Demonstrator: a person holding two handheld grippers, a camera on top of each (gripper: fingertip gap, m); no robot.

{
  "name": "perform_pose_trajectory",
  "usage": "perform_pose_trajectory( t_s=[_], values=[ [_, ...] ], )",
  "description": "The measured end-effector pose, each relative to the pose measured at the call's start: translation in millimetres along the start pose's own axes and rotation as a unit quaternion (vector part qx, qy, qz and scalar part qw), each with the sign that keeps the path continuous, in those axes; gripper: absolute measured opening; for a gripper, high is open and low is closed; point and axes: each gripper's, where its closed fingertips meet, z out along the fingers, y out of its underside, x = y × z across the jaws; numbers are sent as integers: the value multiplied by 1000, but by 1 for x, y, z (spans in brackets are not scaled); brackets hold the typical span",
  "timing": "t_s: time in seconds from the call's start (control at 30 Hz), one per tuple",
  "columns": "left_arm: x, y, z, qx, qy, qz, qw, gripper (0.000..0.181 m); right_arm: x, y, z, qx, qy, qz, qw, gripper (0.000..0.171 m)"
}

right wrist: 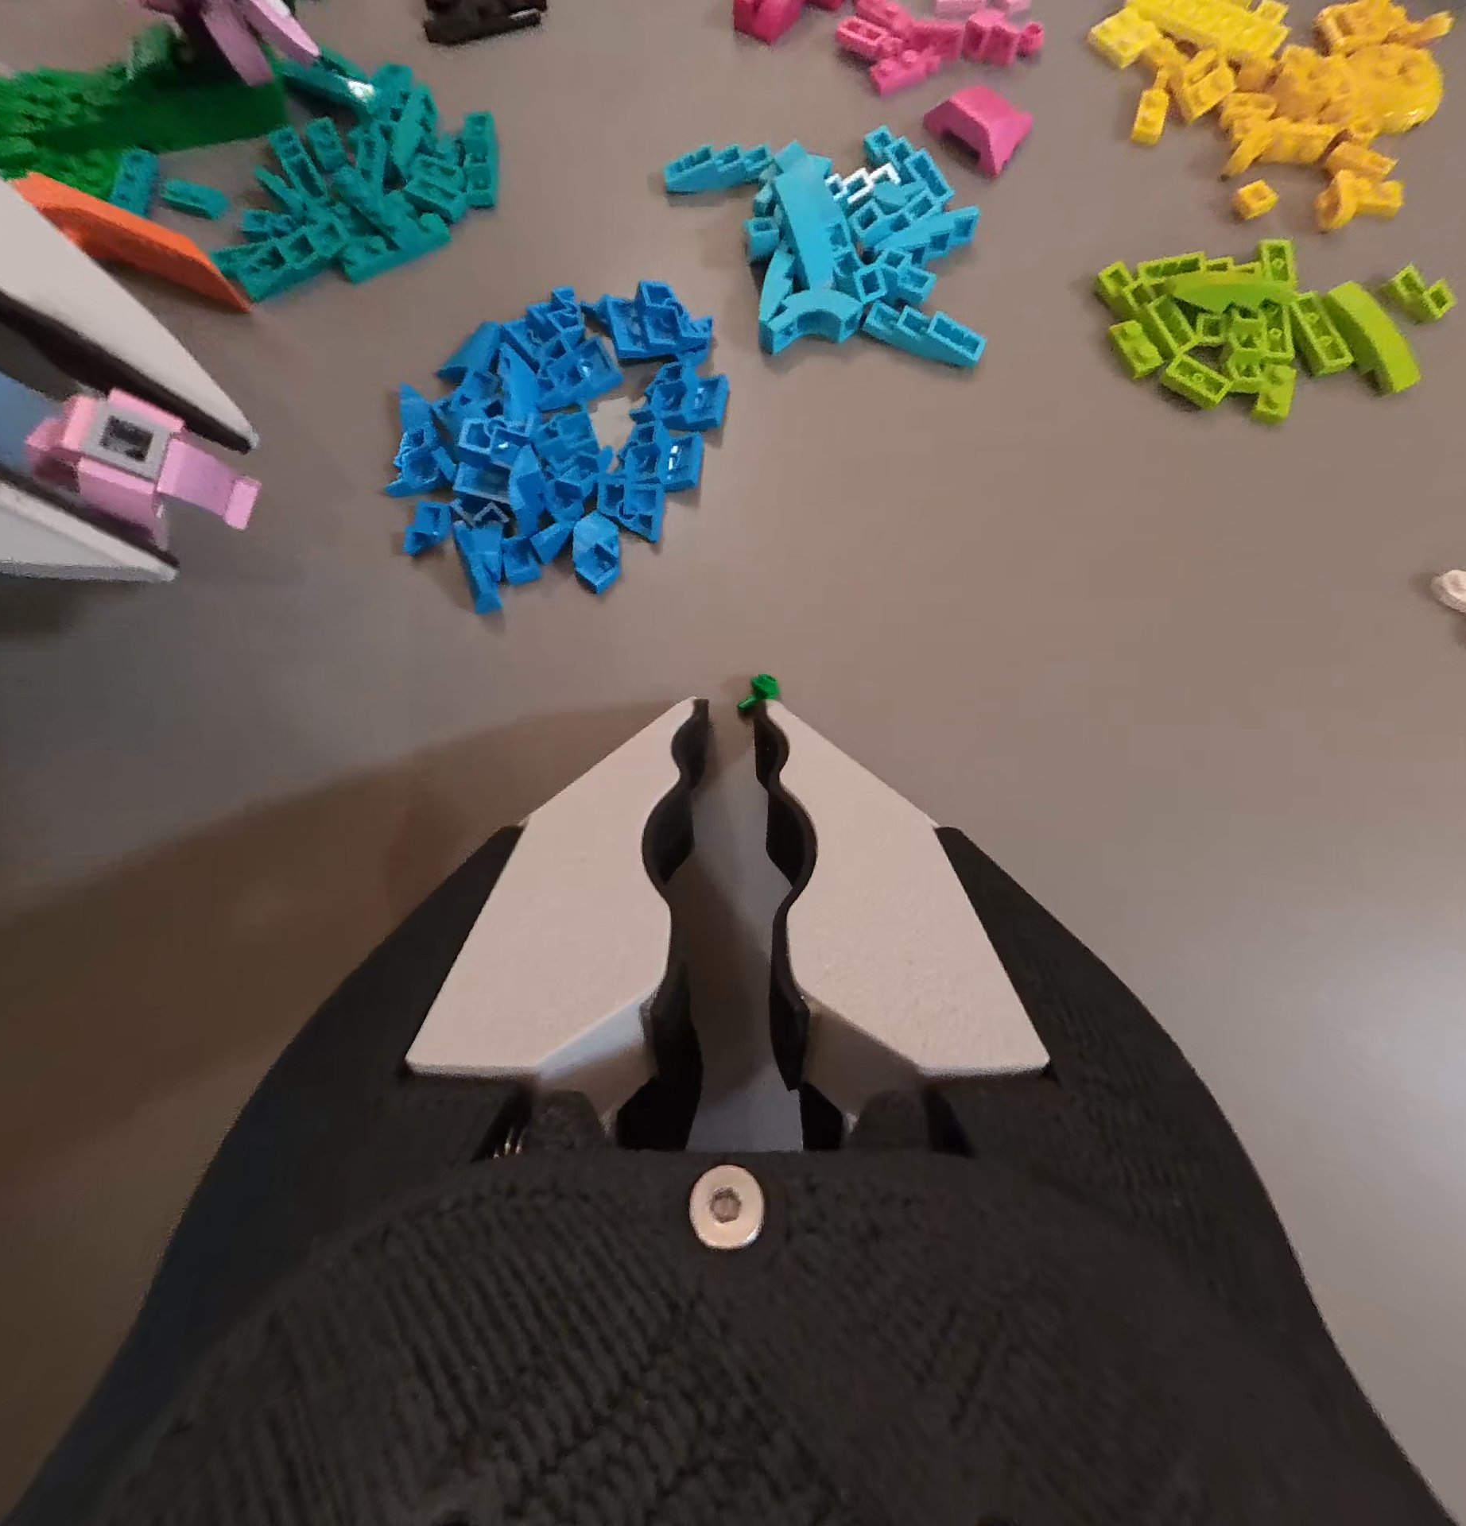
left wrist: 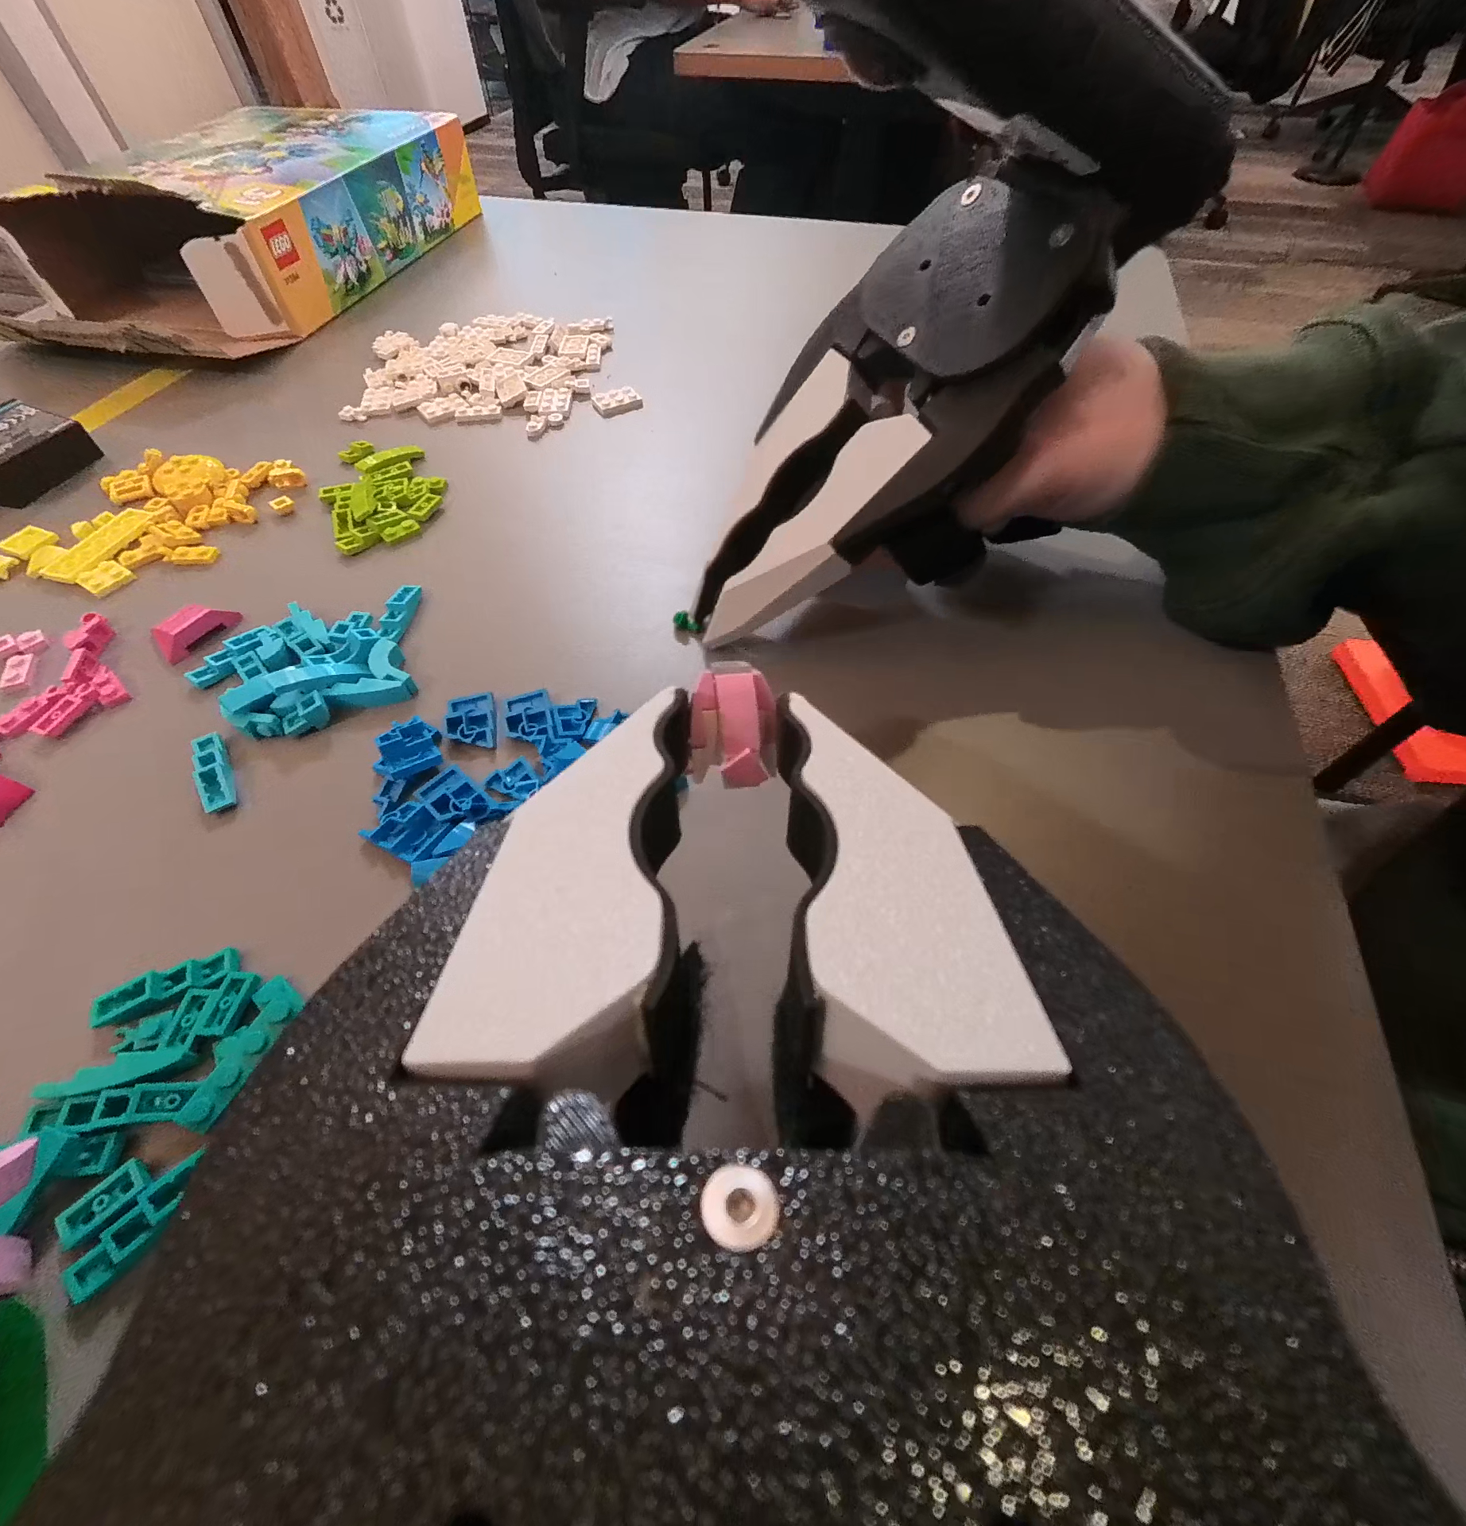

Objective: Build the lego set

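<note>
My left gripper (left wrist: 734,702) is shut on a small pink brick assembly (left wrist: 730,731) and holds it just above the grey table (left wrist: 1002,826). The assembly and the left gripper's fingers also show at the left of the right wrist view (right wrist: 135,462). My right gripper (right wrist: 730,712) points down at the table with its jaws a narrow gap apart and nothing between them. A tiny green piece (right wrist: 759,692) lies on the table, touching its right fingertip. In the left wrist view the right gripper (left wrist: 705,627) stands just beyond the pink assembly, with the green piece (left wrist: 687,621) at its tips.
Loose bricks lie sorted in piles: white (left wrist: 498,372), yellow (left wrist: 160,512), lime (left wrist: 383,495), pink (left wrist: 52,694), turquoise (left wrist: 308,669), blue (right wrist: 548,429), teal (right wrist: 366,206). A torn set box (left wrist: 300,215) lies at the back left. A green built base (right wrist: 94,107) stands beside an orange piece (right wrist: 135,239). The table edge runs along the right. My right fingertips sit around 10 cm from my left ones.
</note>
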Motion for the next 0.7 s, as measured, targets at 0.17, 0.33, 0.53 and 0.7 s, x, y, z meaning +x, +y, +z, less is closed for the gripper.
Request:
perform_pose_trajectory(
  t_s=[0.17, 0.33, 0.53, 0.7],
  values=[
    [0, 0, 0, 0, 0, 1, 1000, 19, 5, -2, 3, 6, 9, 4, 1000, 8],
    [0, 0, 0, -2, 1, 1, 1000, 19, 7, -5, 5, 12, 12, 3, 1000, 7],
    [1, 1, 1, -4, 1, 0, 1000, 19, 7, -6, 6, 22, 17, -18, 999, 5],
    [0, 2, 1, -5, 1, 0, 1000, 19, 7, -5, 6, 24, 21, -53, 998, 4]
  ],
)
